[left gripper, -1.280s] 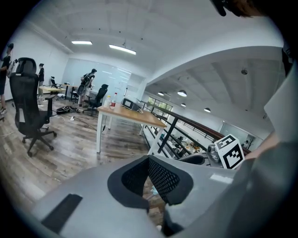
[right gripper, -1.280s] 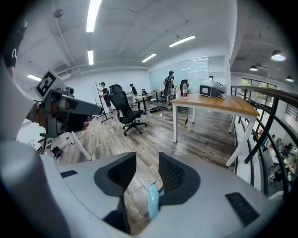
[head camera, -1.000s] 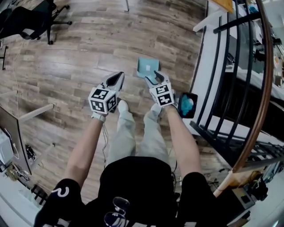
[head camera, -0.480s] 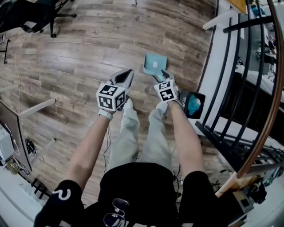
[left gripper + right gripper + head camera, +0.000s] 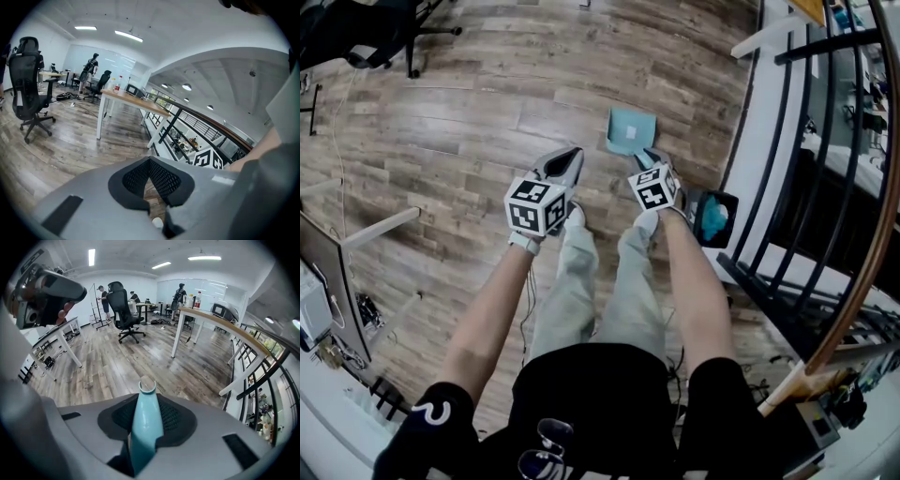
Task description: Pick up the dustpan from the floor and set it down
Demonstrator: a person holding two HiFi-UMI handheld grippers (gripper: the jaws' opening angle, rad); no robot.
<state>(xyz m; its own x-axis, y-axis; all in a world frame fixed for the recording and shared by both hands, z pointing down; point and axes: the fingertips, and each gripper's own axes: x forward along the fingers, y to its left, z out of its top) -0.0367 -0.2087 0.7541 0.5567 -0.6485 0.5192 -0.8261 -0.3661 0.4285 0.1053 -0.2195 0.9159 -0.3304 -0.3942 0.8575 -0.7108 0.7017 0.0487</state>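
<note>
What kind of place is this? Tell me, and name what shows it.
Probably an open-plan office, perhaps on an upper level: wheeled office chairs, long desks on white legs, and a black railing edging the wood-plank floor.

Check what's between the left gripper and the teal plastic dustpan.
Only bare wood-plank floor between the left gripper and the teal plastic dustpan, seen in the head view.

Teal dustpan (image 5: 632, 129), brown wood-grain floor (image 5: 487, 112), blk shirt (image 5: 591, 394).
</note>
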